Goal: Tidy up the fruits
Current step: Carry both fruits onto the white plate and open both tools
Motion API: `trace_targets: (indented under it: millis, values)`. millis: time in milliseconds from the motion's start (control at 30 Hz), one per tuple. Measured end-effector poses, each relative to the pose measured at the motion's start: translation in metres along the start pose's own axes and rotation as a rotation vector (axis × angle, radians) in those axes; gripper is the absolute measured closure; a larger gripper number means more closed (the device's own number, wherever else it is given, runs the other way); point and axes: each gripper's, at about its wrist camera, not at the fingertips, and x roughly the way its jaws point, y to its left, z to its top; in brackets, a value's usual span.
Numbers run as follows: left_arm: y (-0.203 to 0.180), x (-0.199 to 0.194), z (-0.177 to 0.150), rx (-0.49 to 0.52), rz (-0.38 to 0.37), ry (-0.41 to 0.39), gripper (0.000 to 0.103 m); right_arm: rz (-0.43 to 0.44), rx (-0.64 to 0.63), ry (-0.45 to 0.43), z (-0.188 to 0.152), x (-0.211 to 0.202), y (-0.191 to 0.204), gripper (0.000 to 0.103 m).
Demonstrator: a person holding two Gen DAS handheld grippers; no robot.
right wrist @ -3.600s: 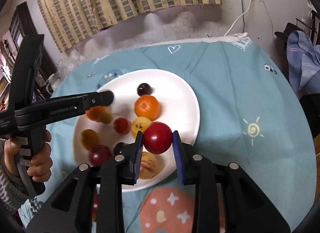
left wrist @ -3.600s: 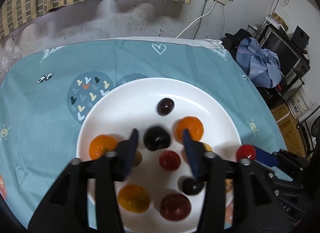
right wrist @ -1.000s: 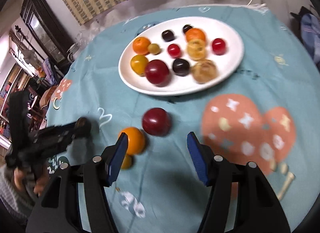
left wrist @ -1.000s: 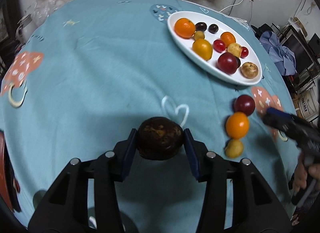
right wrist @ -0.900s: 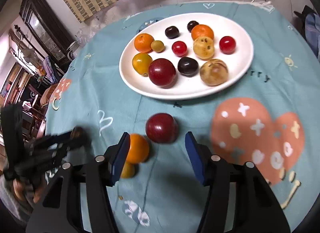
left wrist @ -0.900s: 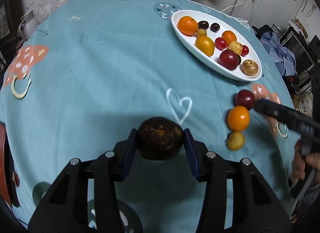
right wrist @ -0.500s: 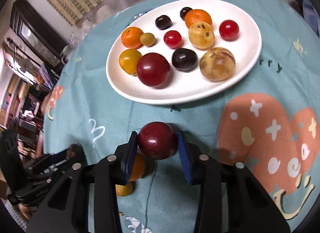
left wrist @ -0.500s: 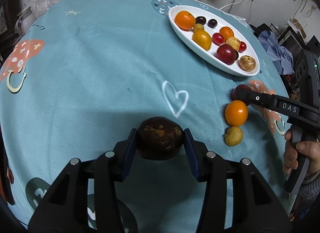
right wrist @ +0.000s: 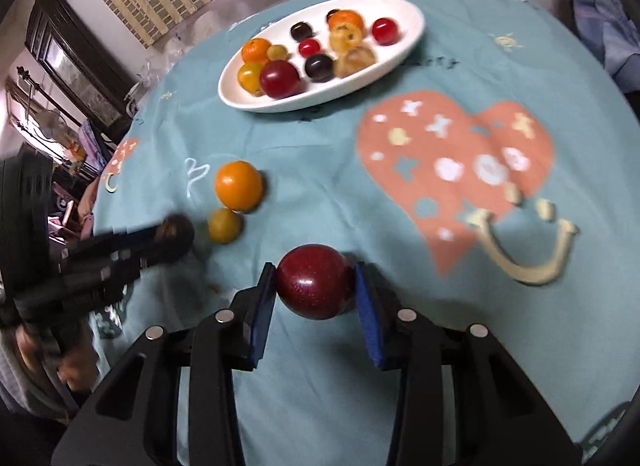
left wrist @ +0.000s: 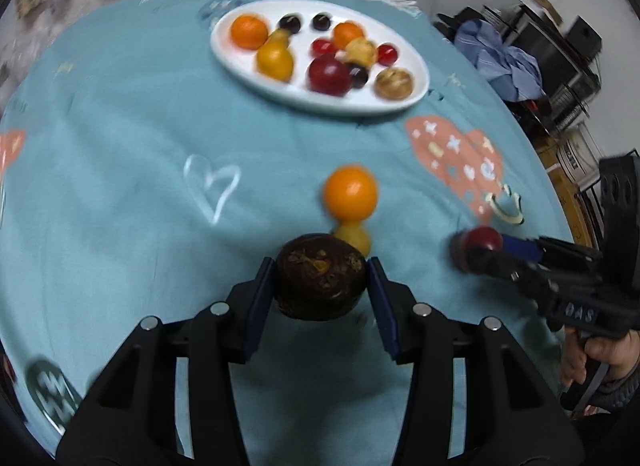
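The left tongs (left wrist: 322, 284) hold a dark brown fruit (left wrist: 320, 276). The right tongs (right wrist: 316, 286) have just squeezed onto a red plum (right wrist: 314, 281).

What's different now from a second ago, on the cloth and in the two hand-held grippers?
The right hand-held gripper has just closed on the dark red plum, which lay loose on the cloth beside the orange, and has drawn it away from the row. Only the orange and the small yellow fruit remain there. Unchanged: the left hand-held gripper still grips the dark brown fruit; the plate keeps its fruits.
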Motion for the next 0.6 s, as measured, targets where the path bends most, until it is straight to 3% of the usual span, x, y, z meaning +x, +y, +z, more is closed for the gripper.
trace_targets:
  millis: [167,333,433,600]
  values:
    - [-0.002,-0.003,0.069,0.039,0.003,-0.098,0.056,-0.023,-0.005,-0.117,0.048,-0.019,-0.015,0.064]
    - [-0.003,0.015,0.142,0.078,0.028,-0.163,0.056,-0.031,-0.022,-0.236,0.124,-0.016,-0.019,0.064]
    - [-0.001,0.032,0.165,0.070,0.030,-0.163,0.056,-0.036,-0.025,-0.282,0.165,-0.003,-0.024,0.064]
    - [0.003,0.062,0.180,0.071,0.039,-0.148,0.056,-0.032,-0.025,-0.303,0.206,0.027,-0.027,0.063]
